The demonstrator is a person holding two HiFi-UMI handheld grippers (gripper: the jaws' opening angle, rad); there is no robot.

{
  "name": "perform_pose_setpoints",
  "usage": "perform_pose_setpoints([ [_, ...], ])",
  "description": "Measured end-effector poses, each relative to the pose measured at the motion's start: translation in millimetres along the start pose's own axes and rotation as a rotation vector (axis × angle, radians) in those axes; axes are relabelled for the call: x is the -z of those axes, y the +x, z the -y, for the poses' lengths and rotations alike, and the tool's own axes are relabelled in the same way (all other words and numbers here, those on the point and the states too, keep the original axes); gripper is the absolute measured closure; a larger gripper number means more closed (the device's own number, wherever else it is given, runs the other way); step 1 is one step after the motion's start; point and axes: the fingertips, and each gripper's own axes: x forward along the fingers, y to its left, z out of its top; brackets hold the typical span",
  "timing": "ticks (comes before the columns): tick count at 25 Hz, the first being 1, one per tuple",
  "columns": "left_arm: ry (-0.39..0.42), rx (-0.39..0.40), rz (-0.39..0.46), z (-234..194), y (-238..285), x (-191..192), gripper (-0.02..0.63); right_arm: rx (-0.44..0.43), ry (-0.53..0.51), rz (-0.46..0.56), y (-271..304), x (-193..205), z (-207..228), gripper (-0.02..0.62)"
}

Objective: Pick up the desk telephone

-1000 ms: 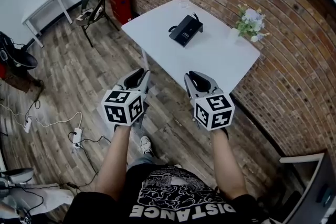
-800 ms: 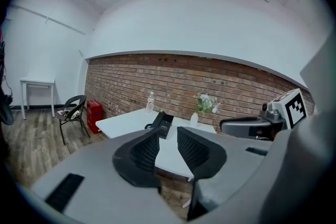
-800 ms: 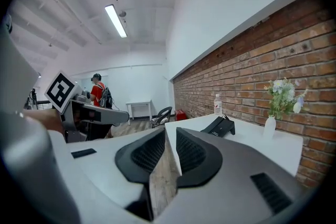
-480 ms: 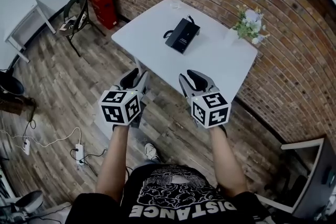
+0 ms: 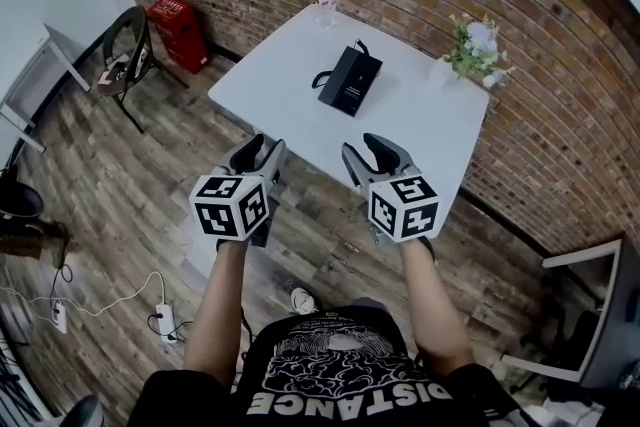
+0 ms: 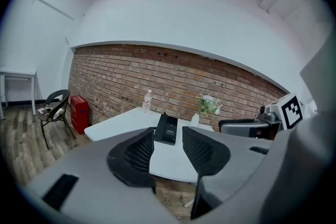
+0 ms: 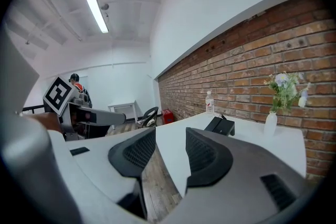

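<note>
Approach to the desk telephone [image 5: 350, 81]; nothing is gripped yet.
The telephone is seen lying mid-desk [image 5: 425, 130], well ahead of the left hand-held gripper [image 5: 265, 147] and right hand-held gripper [image 5: 362, 147], whose jaws are opening, empty. Next, both likely need to be carried forward over the desk edge and set around it.
</note>
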Motion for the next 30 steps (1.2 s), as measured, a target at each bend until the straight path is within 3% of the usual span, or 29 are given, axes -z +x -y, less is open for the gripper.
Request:
perform_pose_setpoints([
  [13,0.017,0.072,-0.037,-25.1,53.7,-9.1,0.443,0.053,0.036,0.000,50.1,-3.3,28.9,0.417],
  [30,0.013,0.141,-0.137,-55.9,220.0,-28.4,0.428,0.075,0.119,-0.063,158.8,2.1,143.7,0.387],
])
